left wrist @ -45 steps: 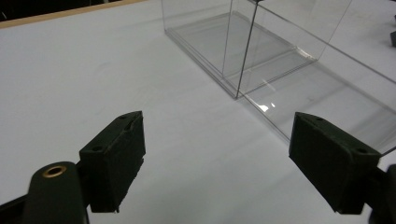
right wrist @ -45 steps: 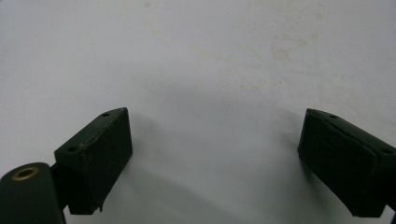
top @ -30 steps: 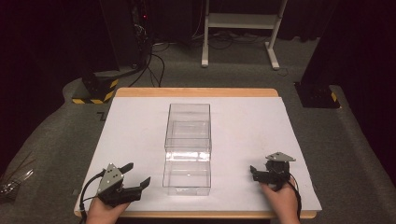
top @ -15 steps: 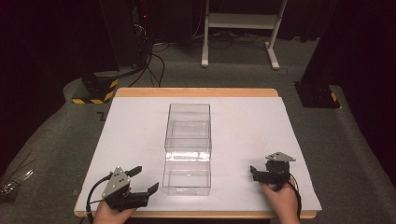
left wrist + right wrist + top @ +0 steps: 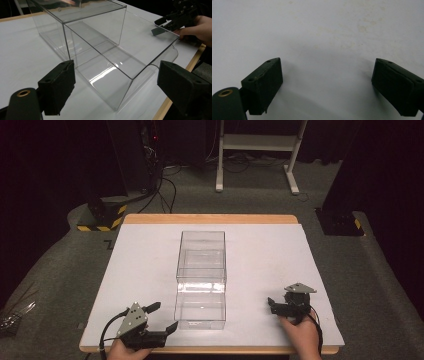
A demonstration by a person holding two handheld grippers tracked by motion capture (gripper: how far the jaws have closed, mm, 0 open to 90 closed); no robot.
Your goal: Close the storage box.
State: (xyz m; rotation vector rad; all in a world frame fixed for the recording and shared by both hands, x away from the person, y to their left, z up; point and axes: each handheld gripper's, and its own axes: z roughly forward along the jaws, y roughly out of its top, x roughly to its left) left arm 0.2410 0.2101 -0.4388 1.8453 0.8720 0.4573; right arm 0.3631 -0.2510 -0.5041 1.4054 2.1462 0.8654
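A clear plastic box [image 5: 201,270] stands in the middle of the white table cover [image 5: 260,250], its rear half taller than its low front half. My left gripper [image 5: 164,316] lies at the near edge, just left of the box's front corner. Its jaws have just been opening and stand wide, with nothing between the pads. In the left gripper view the box [image 5: 105,57] rises just beyond the left gripper [image 5: 117,82]. My right gripper [image 5: 271,305] rests to the right of the box, pointing left. The right gripper [image 5: 327,82] is open over bare white surface.
The wooden table edge [image 5: 210,218] frames the white cover. The other hand and its gripper [image 5: 172,21] appear beyond the box in the left gripper view. Black stands, cables and a white frame [image 5: 257,142] are on the floor behind the table.
My left gripper has slid right along the near edge toward the box's front corner, and its jaws have spread wider. The right gripper has stayed where it was.
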